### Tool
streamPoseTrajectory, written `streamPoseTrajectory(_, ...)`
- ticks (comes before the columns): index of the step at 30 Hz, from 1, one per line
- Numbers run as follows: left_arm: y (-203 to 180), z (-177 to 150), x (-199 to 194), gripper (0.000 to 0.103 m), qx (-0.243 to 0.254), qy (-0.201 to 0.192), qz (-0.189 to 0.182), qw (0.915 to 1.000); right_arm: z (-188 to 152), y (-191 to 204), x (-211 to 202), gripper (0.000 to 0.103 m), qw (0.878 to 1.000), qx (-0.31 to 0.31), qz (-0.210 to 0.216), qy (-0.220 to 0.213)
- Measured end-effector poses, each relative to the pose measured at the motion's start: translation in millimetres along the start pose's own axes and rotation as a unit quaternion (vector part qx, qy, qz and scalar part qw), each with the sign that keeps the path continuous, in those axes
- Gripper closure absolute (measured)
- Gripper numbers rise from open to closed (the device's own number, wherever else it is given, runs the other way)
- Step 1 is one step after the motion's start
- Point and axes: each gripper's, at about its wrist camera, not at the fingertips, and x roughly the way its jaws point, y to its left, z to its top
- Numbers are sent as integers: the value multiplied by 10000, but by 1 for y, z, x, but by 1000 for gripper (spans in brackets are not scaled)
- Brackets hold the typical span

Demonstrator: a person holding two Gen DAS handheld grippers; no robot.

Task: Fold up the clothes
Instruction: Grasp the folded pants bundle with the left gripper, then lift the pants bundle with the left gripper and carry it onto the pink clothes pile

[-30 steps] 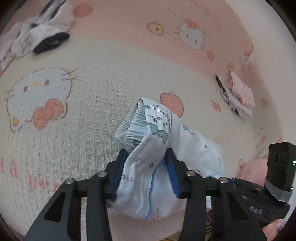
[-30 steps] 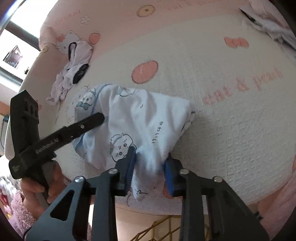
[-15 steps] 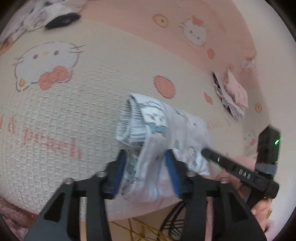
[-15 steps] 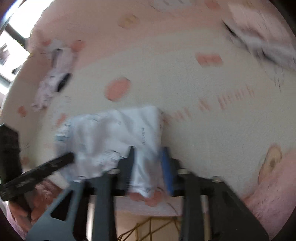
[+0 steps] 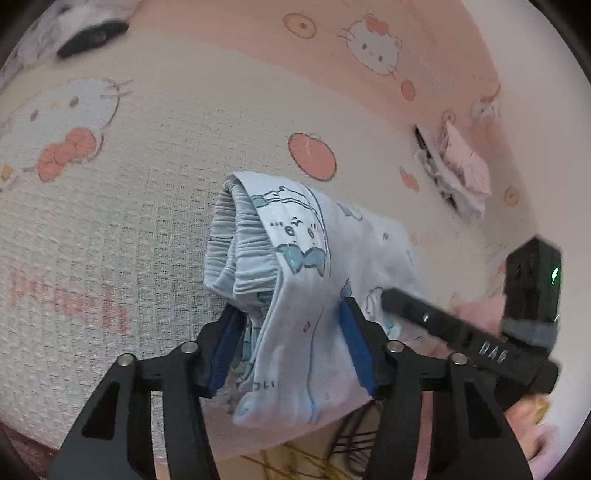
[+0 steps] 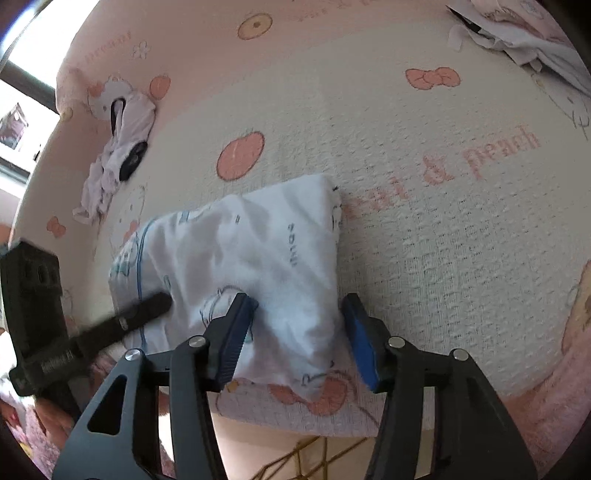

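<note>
A folded white garment with blue cartoon prints and a gathered elastic waistband lies on the pink-and-cream cartoon mat, near its front edge. My left gripper is shut on the waistband end, and cloth presses against both blue pads. In the right wrist view the garment lies flat. My right gripper stands open around its near corner, with a small gap at the right pad. The left gripper's finger rests on the cloth's left side.
A folded pink and white pile sits at the mat's far right, also visible in the right wrist view. A crumpled white and black garment lies at the far left. The mat's front edge drops off just below the grippers.
Both grippers dragged the garment toward the mat's front edge, away from the peach print. The right gripper's fingers have spread apart and let go of the cloth. The left grip looks unchanged.
</note>
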Motion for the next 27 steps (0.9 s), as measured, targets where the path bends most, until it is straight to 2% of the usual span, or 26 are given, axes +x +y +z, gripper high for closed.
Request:
streamPoseTrajectory(2,-7,-1,2,63,94,-70,216,9997,-1,5,2,70,9998,-174,-55,-12)
streamPoseTrajectory(7,-31,-3,1,69,497,-236,831,9950,-10,22,3,79,9985,-531,-72,-82)
streamPoseTrajectory(10,-52,-3,-7,71,721,-373,954,9921,-5,19,-11,83,9988,-426,99,-199)
streamPoseTrajectory(18,-116,33,-6,71,665,-577,544,9946,39,8,-70,83,9963,-471,227,-681)
streamPoseTrajectory(24,-191,69,28,71,1147,-632,361,9907,82,-32,-102,83,9948,-505,-40,-881)
streamPoseTrajectory(27,-230,87,48,71,1402,-664,271,9875,107,-65,-121,83,9938,-366,-95,-1042)
